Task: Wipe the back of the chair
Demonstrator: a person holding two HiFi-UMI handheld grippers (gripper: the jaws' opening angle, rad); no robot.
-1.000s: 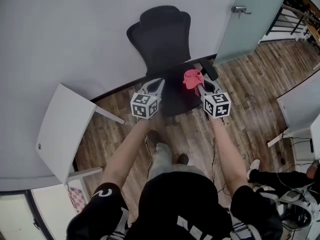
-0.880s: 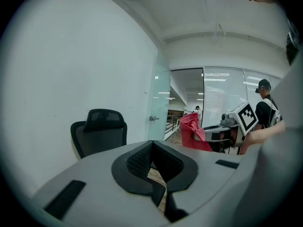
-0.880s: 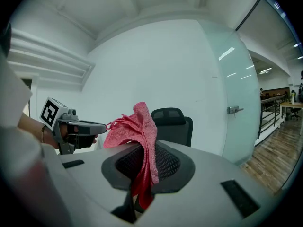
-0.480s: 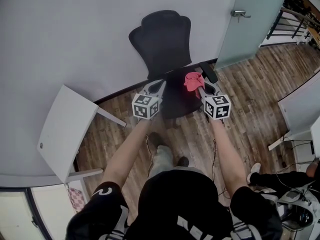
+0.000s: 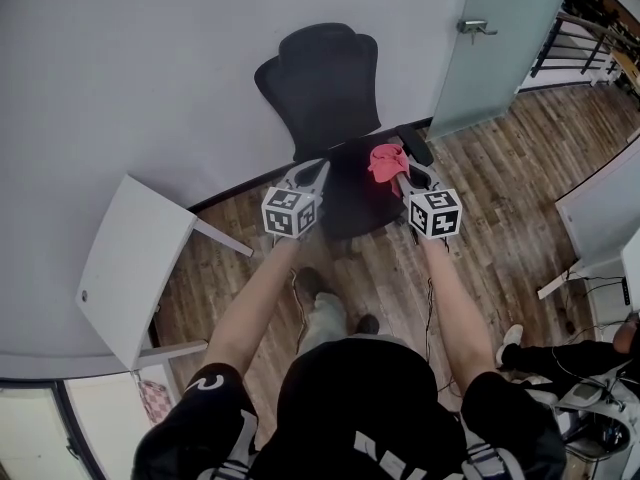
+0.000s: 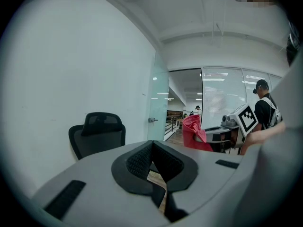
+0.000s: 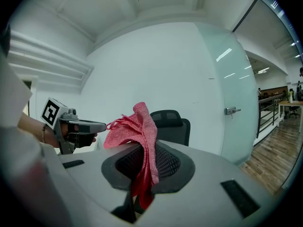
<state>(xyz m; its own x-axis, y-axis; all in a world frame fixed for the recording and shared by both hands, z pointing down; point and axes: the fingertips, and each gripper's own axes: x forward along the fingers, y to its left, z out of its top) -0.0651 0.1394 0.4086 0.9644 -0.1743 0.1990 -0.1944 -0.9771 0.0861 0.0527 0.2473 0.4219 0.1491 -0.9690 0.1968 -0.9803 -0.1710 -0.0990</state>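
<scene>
A black office chair [image 5: 330,98] stands against the pale wall, its mesh back [image 6: 97,137] facing me; the right gripper view shows the chair [image 7: 171,126] behind the cloth. My right gripper [image 5: 393,169] is shut on a red cloth [image 5: 384,159], which bunches up above the jaws [image 7: 137,126]. It hovers over the seat's right side, near the armrest [image 5: 415,142]. My left gripper [image 5: 312,176] is shut with nothing in it, over the seat's left edge. Both are short of the chair back.
A white table [image 5: 130,258] stands to the left on the wood floor. A frosted glass door [image 5: 505,33] with a handle is right of the chair. Another white desk [image 5: 605,213] and a seated person's legs [image 5: 540,353] are at the right.
Both grippers have hardly moved. The view has shifted slightly, so the chair sits a little lower in the head view than a second ago.
</scene>
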